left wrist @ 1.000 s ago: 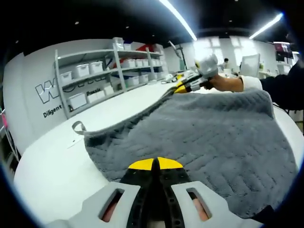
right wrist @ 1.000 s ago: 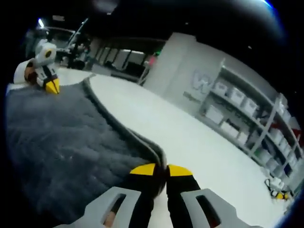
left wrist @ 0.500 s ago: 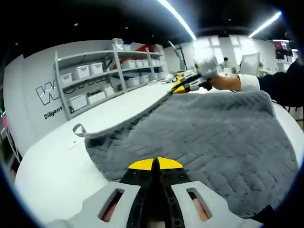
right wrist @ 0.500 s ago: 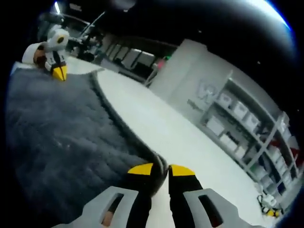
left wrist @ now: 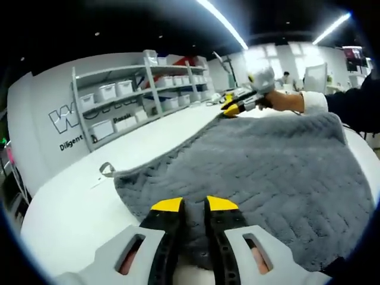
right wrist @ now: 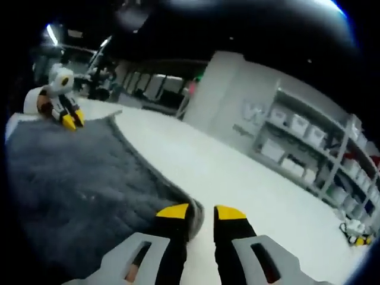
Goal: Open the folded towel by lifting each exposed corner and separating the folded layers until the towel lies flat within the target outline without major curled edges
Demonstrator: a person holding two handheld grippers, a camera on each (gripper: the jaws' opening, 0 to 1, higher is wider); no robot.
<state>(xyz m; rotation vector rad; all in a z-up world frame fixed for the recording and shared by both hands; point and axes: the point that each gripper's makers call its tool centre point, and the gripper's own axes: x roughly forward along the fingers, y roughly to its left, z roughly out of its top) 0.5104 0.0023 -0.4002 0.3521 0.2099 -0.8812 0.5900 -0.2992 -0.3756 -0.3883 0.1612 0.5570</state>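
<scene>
White table (left wrist: 71, 208), shelves of bins (left wrist: 124, 98) behind — grey towel (left wrist: 267, 160) spread flat across it. Left gripper (left wrist: 194, 205) parted over near edge; right gripper (right wrist: 200, 211) likewise released at far corner, hanging loop (left wrist: 107, 170) lying beside

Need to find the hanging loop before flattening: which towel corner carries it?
The towel corner just left of the left gripper, where the small loop sticks out onto the white table; the right gripper's corner shows none.
</scene>
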